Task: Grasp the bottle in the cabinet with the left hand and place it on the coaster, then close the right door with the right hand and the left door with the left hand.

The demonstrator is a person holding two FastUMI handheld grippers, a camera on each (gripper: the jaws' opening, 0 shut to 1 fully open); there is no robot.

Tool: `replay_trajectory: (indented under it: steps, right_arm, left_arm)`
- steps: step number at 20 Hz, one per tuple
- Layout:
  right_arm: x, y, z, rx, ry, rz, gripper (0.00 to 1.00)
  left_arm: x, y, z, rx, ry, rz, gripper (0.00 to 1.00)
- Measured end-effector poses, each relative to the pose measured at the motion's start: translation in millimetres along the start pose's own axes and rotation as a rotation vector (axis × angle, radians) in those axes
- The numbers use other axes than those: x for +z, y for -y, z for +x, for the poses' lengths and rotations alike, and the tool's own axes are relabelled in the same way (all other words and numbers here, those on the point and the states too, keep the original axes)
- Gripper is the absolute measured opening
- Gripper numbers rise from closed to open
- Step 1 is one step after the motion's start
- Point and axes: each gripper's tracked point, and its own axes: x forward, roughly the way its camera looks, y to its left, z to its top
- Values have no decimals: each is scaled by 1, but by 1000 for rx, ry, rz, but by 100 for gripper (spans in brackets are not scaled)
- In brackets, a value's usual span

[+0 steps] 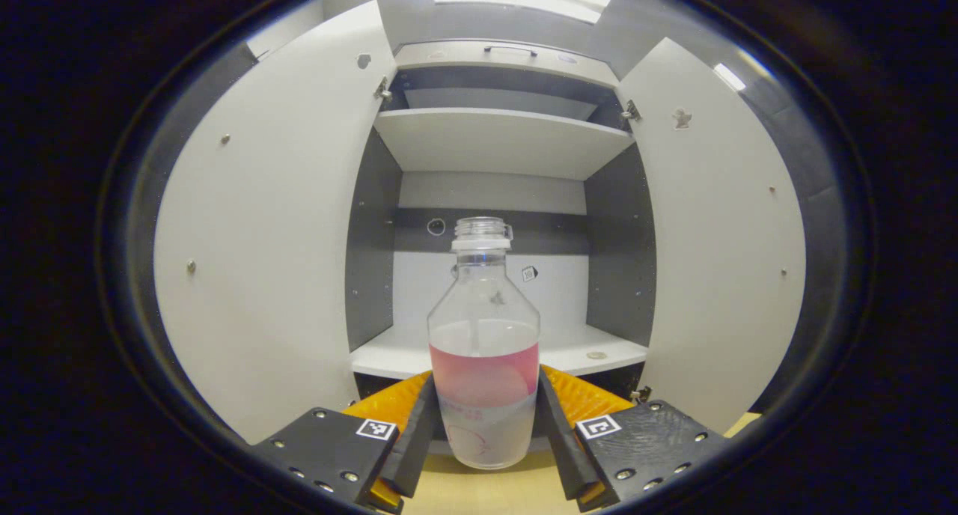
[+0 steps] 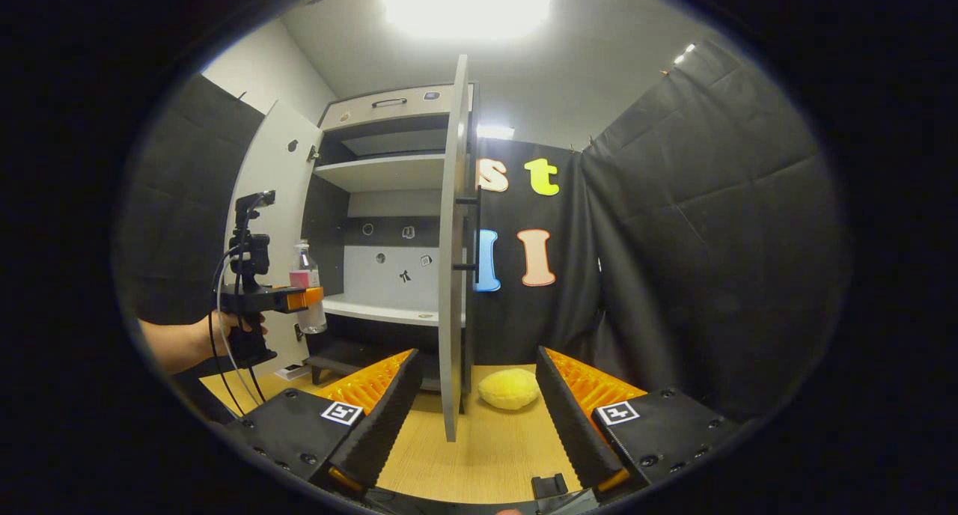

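left gripper point(image 1: 485, 418): my jaws clamp the bottle point(image 1: 484, 350), out in front of the cabinet point(image 1: 494, 137)
right gripper point(image 2: 471, 406): wide open, empty, facing right door point(image 2: 453, 275)
tip: keep it upright, lower gently onto coaster point(image 2: 509, 388)

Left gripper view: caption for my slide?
Left gripper shut on the bottle, held in front of the open cabinet.

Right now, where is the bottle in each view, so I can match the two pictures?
Left gripper view: the bottle stands upright at centre, low in the picture, between the left gripper fingers, in front of the open cabinet.
Right gripper view: the bottle is small at left of centre, held out in front of the cabinet.
Shared landmark: the cabinet's upper shelf.
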Motion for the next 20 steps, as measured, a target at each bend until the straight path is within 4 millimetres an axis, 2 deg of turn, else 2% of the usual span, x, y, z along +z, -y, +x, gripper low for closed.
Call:
replay_trajectory:
  steps: [4, 10, 20]
  right_arm:
    - [0, -4, -5, 30, -2, -11, 98]
    - [-6, -11, -10, 70, -16, -18, 98]
    - [-12, -22, -9, 102, -47, -30, 98]
  left_arm:
    - [-22, 4, -23, -1, -19, 9, 72]
    - [-65, 7, -57, 2, -61, -3, 72]
    - [-157, 7, -99, -5, -175, -51, 72]
